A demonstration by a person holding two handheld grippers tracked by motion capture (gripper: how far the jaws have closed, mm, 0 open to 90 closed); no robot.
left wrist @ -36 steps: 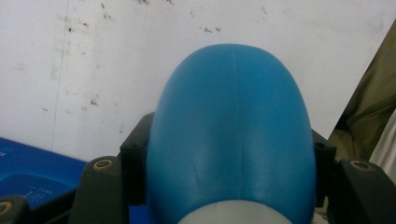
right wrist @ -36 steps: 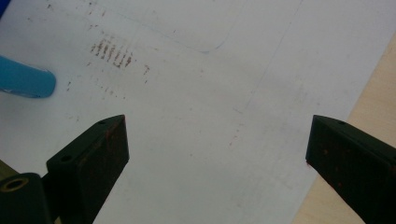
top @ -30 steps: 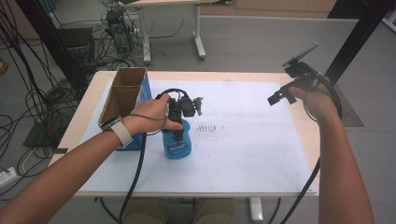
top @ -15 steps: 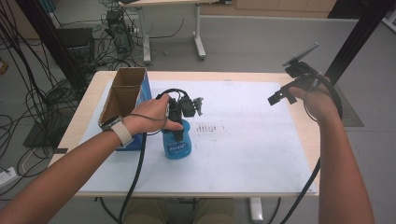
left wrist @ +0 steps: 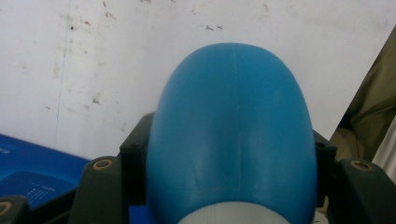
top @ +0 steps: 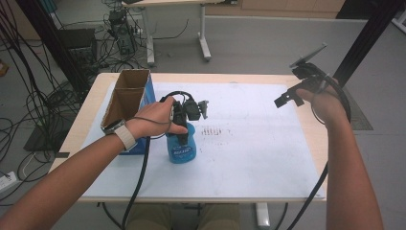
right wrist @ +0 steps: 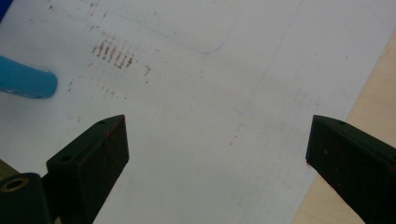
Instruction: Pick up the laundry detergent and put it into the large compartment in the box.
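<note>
The left gripper (top: 181,128) clamps both jaws on the blue bottle (top: 181,146), upright near the table's (top: 306,125) left edge beside the open cardboard box (top: 125,101), while the right gripper (top: 291,96) hangs wide open above the far right corner.

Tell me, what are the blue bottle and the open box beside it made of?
The blue bottle looks like smooth moulded plastic: it has a soft sheen and a faint seam down its middle. The box seems to be cardboard, brown and matt inside, with a blue printed outside. Both are judged by look alone.
</note>
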